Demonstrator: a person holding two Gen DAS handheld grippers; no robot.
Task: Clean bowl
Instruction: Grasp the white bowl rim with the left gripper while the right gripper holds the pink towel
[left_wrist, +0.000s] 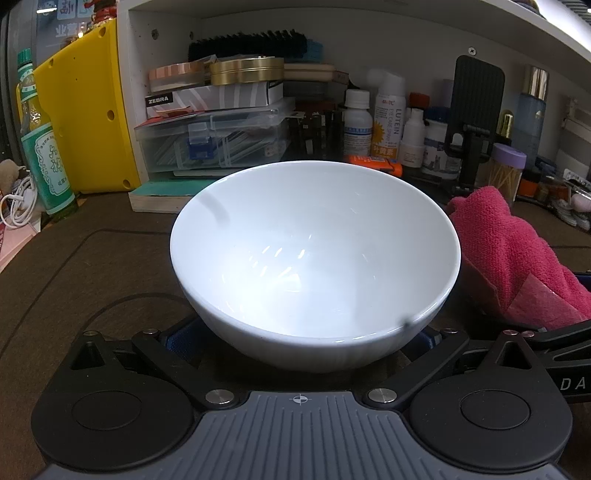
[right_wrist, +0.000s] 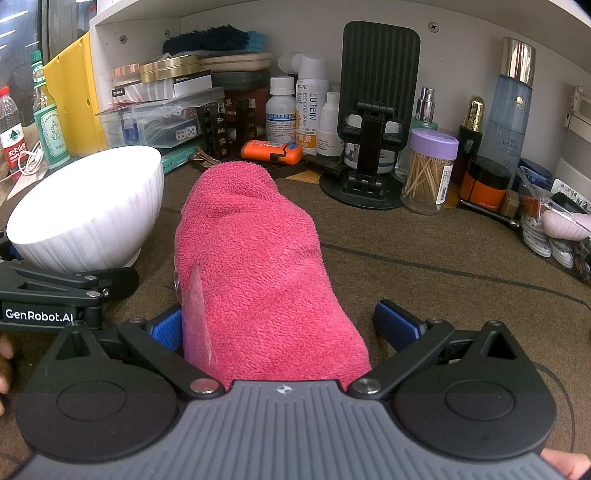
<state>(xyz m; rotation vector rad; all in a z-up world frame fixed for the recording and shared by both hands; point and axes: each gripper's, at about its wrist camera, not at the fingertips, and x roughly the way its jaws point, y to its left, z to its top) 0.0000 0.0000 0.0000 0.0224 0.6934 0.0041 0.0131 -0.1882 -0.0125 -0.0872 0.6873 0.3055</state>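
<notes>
A white bowl (left_wrist: 314, 251) stands upright on the brown mat (left_wrist: 92, 266), with a dark smudge high on its inner left wall and a dark speck on the near right rim. My left gripper (left_wrist: 304, 341) is open, its blue pads (left_wrist: 181, 339) low on either side of the bowl's base. In the right wrist view the bowl (right_wrist: 92, 210) shows a ribbed outside, and a left finger (right_wrist: 110, 278) lies by its foot. A rolled pink towel (right_wrist: 255, 266) lies between the pads of my open right gripper (right_wrist: 284, 325). The left pad (right_wrist: 166, 325) is against the towel; the right pad (right_wrist: 399, 325) stands clear.
A white shelf behind holds stacked plastic boxes (left_wrist: 214, 140), tins, bottles (right_wrist: 312, 107), a black phone stand (right_wrist: 373, 122) and a toothpick jar (right_wrist: 430, 173). A green bottle (left_wrist: 44, 155) and a yellow box (left_wrist: 88, 122) stand at the left. A hand shows at the lower edges.
</notes>
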